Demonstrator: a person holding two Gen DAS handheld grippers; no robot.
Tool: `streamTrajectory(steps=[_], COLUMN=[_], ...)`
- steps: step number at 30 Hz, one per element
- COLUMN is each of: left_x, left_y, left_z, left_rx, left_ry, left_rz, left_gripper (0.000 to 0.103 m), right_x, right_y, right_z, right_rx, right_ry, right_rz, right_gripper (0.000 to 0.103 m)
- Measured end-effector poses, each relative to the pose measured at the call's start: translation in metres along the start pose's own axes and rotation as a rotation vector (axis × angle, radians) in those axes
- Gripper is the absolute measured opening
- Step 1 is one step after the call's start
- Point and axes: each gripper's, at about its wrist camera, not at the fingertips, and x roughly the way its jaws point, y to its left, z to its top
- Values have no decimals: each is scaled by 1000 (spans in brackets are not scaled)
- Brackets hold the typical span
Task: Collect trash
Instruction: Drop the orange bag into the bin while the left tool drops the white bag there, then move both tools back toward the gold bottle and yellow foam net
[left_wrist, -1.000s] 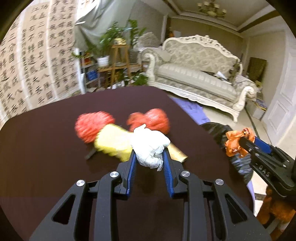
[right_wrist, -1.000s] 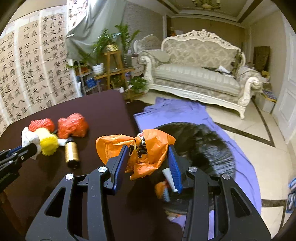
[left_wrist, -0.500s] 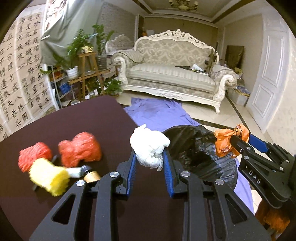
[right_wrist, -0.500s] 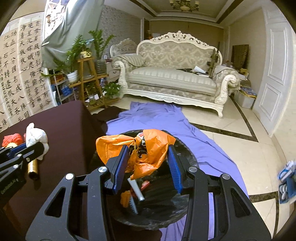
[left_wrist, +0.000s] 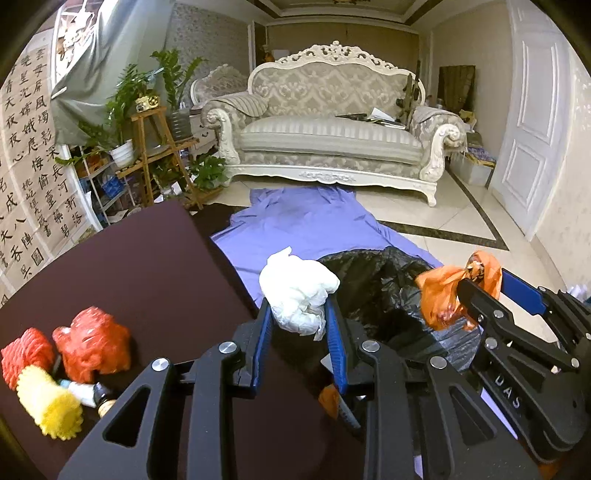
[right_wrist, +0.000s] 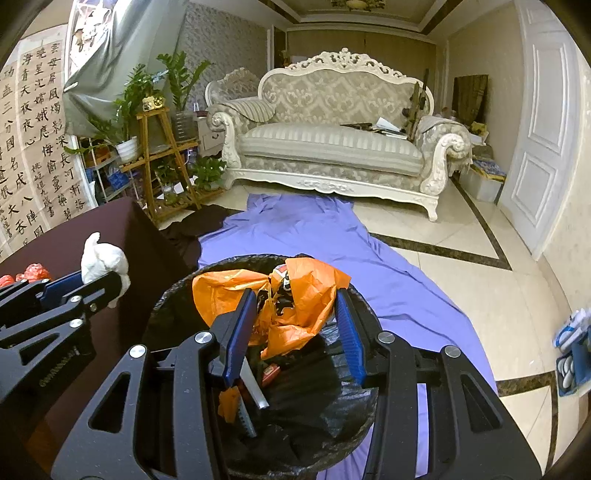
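Observation:
My left gripper (left_wrist: 298, 317) is shut on a crumpled white paper wad (left_wrist: 299, 291), held at the table's right edge beside the bin. That wad (right_wrist: 103, 260) shows at the left of the right wrist view. My right gripper (right_wrist: 295, 310) is shut on a crumpled orange plastic bag (right_wrist: 295, 295), hanging right over the open mouth of the bin with a black liner (right_wrist: 317, 398). The orange bag (left_wrist: 443, 291) also appears right of the left gripper. Inside the bin lie several scraps, among them an orange piece and a white strip.
On the dark brown table (left_wrist: 147, 266) sit two red mesh wads (left_wrist: 92, 347), a yellow foam net (left_wrist: 48, 406) and a small bottle (left_wrist: 88, 391). A purple cloth (right_wrist: 314, 229) covers the floor under the bin. Beyond stand a white sofa (right_wrist: 332, 147) and a plant stand (right_wrist: 159, 158).
Both grippers swung right, away from the table's trash. The left one carried the white wad to the table edge; the right one brought the orange bag over the bin's mouth.

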Motion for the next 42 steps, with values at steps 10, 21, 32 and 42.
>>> streamTrajectory(steps=[10, 21, 32, 42], left_x=[7, -12, -52, -68], left_y=[5, 22, 72, 117], left_z=[0, -2, -39, -60], left_rx=[-31, -80, -175, -256], left_ry=[5, -4, 29, 42], left_rz=[40, 67, 147, 236], left_gripper=[70, 74, 75, 75], right_x=[4, -4, -27, -41], right_y=[-9, -5, 48, 112], right_z=[1, -3, -20, -30], right_rx=[21, 24, -37, -136], right_ry=[-2, -2, 20, 49], right_rz=[-28, -11, 116, 225], right_gripper=[50, 50, 50, 50])
